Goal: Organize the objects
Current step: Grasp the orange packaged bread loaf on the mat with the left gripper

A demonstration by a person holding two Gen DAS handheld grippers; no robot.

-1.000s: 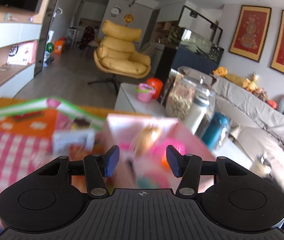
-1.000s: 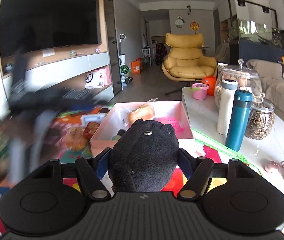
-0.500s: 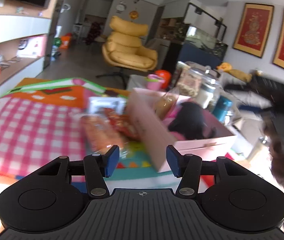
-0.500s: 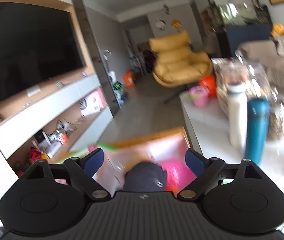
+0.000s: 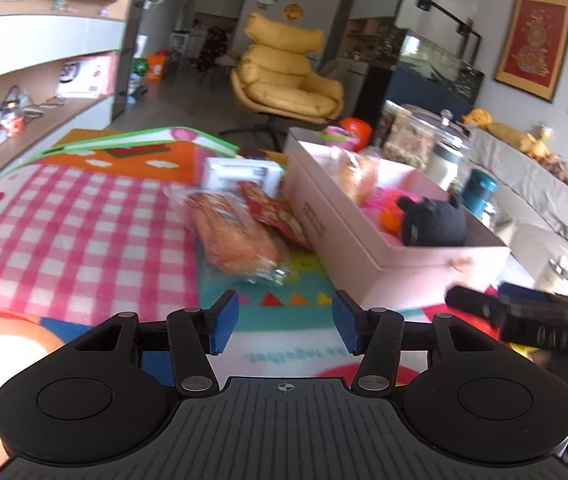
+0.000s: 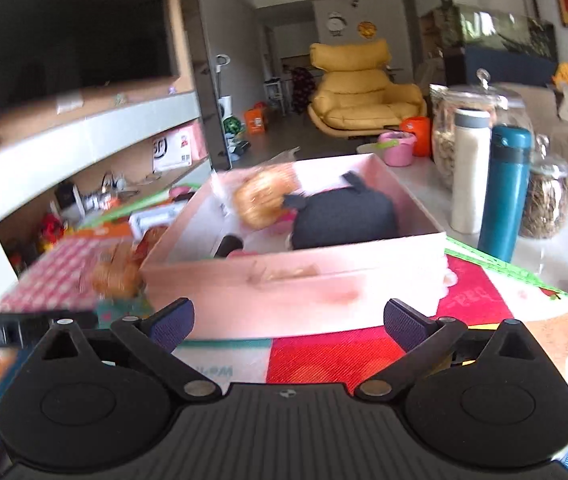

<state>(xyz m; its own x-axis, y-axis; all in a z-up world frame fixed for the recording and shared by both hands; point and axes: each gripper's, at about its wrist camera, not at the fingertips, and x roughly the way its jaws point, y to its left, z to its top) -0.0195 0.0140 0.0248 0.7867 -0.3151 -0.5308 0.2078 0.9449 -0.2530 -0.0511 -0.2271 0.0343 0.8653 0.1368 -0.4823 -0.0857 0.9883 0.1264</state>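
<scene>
A pink open box point(image 5: 368, 240) point(image 6: 284, 280) sits on a colourful play mat point(image 5: 83, 216). Inside lie a black plush toy point(image 5: 432, 224) point(image 6: 344, 220), a wrapped bun point(image 6: 261, 200) point(image 5: 354, 174) and a pink item. Left of the box on the mat lie a clear-wrapped bread packet point(image 5: 235, 236), a red snack packet point(image 5: 279, 216) and a white box point(image 5: 239, 174). My left gripper point(image 5: 286, 326) is open and empty, near the bread packet. My right gripper point(image 6: 288, 324) is open and empty, in front of the pink box; it also shows in the left wrist view point(image 5: 524, 316).
A white low table point(image 6: 556, 240) right of the box holds a teal bottle point(image 6: 504, 192), a white bottle point(image 6: 470, 168), glass jars point(image 6: 444, 136) and a pink cup point(image 6: 398, 148). A yellow armchair point(image 5: 284, 76) stands behind. Shelves point(image 5: 23, 92) run along the left, a sofa point(image 5: 544, 188) on the right.
My right gripper opened and let the black plush toy go into the pink box, then drew back. My left gripper swung left and back from the box toward the bread packet.
</scene>
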